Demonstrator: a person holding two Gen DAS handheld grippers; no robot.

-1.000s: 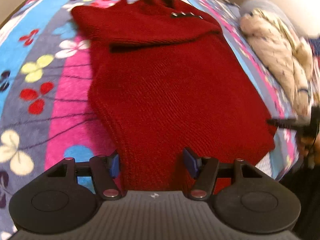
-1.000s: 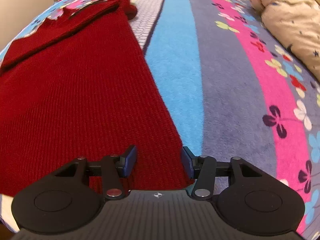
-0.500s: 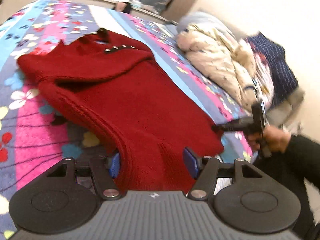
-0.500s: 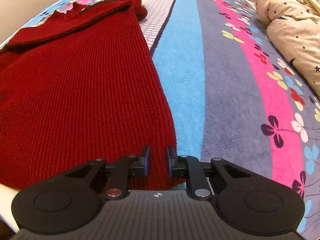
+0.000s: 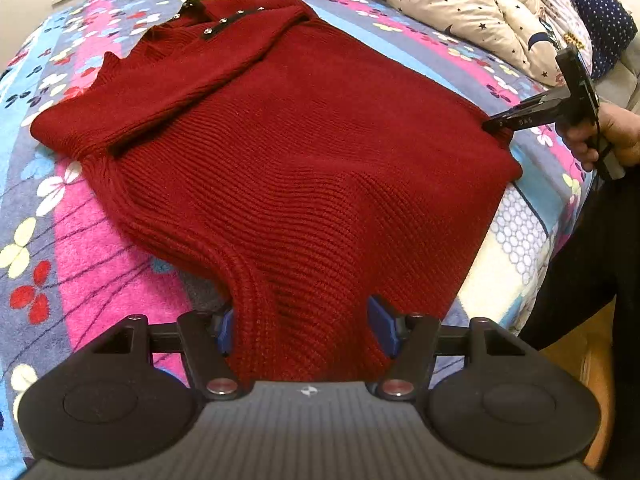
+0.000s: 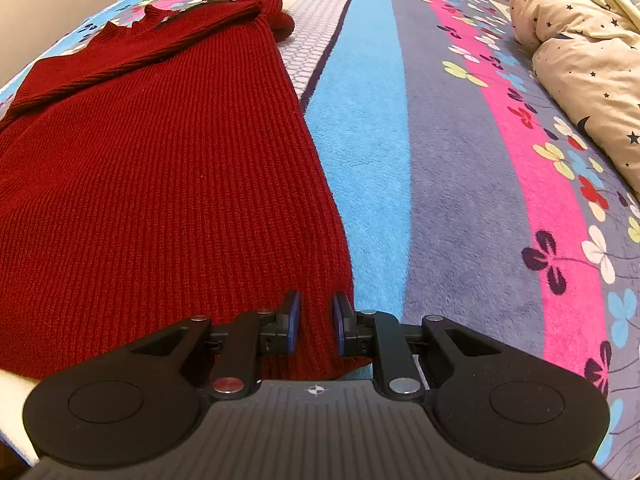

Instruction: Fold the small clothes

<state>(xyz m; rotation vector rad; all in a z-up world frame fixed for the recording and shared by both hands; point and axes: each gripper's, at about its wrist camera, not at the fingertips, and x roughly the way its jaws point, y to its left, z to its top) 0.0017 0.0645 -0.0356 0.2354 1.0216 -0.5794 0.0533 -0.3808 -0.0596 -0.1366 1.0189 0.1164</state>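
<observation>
A dark red knit sweater (image 5: 304, 152) lies flat on the flowered bedspread (image 5: 80, 240), with its neck and dark button strip at the far end. My left gripper (image 5: 303, 326) has its jaws wide on a bunched hem corner, which is raised off the bed. In the right wrist view the sweater (image 6: 160, 168) fills the left half. My right gripper (image 6: 316, 316) is shut on the other hem corner, at the sweater's right edge. The left wrist view also shows the right gripper (image 5: 496, 125) pinching that corner, with a hand (image 5: 616, 132) on its grip.
A cream quilt with stars (image 5: 472, 8) is heaped at the far right of the bed, with a navy dotted pillow (image 5: 592, 12) beside it. The quilt (image 6: 588, 60) also shows at the right wrist view's upper right. The person's dark clothing (image 5: 592, 260) stands at the bed's near edge.
My right gripper's jaws have closed on the hem corner. My left gripper has rolled and shifted, and its hem corner has lifted off the bed.
</observation>
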